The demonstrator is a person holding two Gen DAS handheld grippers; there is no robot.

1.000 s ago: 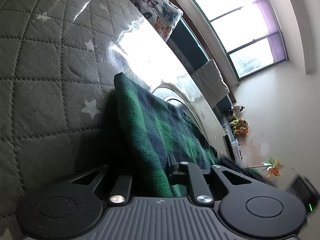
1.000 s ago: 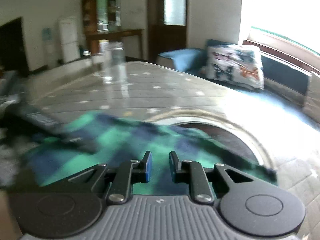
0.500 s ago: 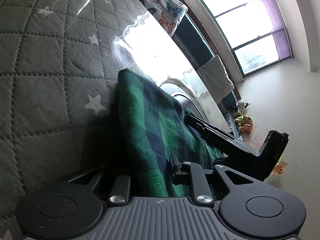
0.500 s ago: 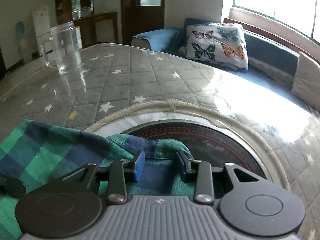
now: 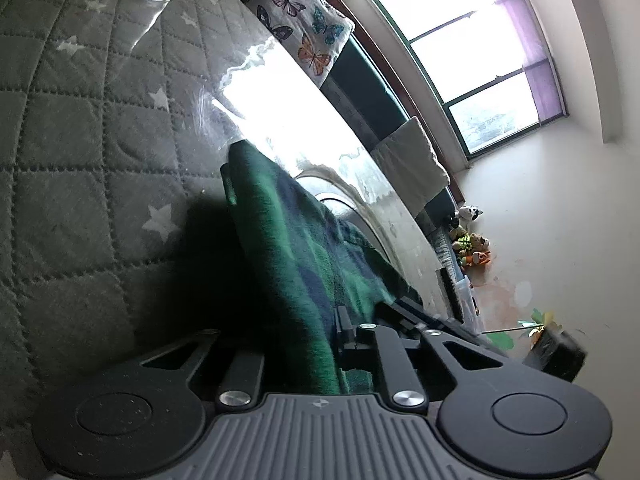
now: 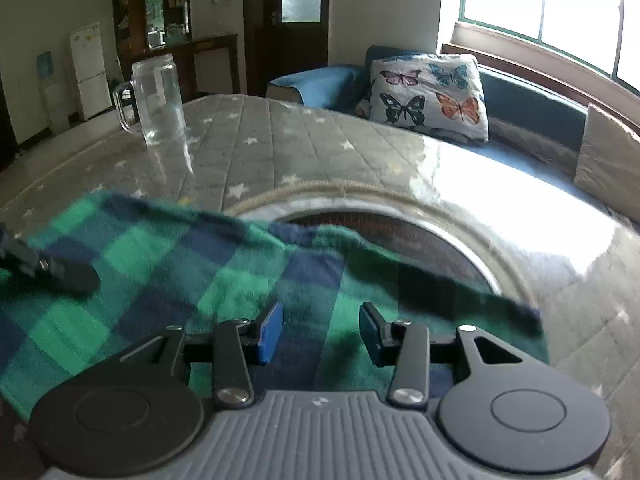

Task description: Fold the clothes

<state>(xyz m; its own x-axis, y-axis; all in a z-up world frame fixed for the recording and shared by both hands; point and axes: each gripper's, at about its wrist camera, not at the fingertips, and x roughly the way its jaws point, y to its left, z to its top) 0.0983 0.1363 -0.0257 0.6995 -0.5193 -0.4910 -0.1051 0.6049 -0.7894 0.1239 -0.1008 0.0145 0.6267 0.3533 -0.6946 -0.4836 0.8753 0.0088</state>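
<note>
The left gripper [image 5: 320, 336] pinches a raised fold of the green-and-blue plaid cloth [image 6: 160, 264], which runs ahead of its jaws over the quilted star table cover [image 5: 80, 128]. The right gripper [image 6: 320, 330] has just been opening; its blue pads [image 6: 269, 332] stand apart over the cloth below them, clamping nothing. A glass mug [image 6: 158, 98] stands far ahead to its left

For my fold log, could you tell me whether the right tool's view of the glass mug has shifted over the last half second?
Yes. The glass mug now sits further right and higher against the plaid cloth, and the right tool has just been opening, with cloth beneath it.
</note>
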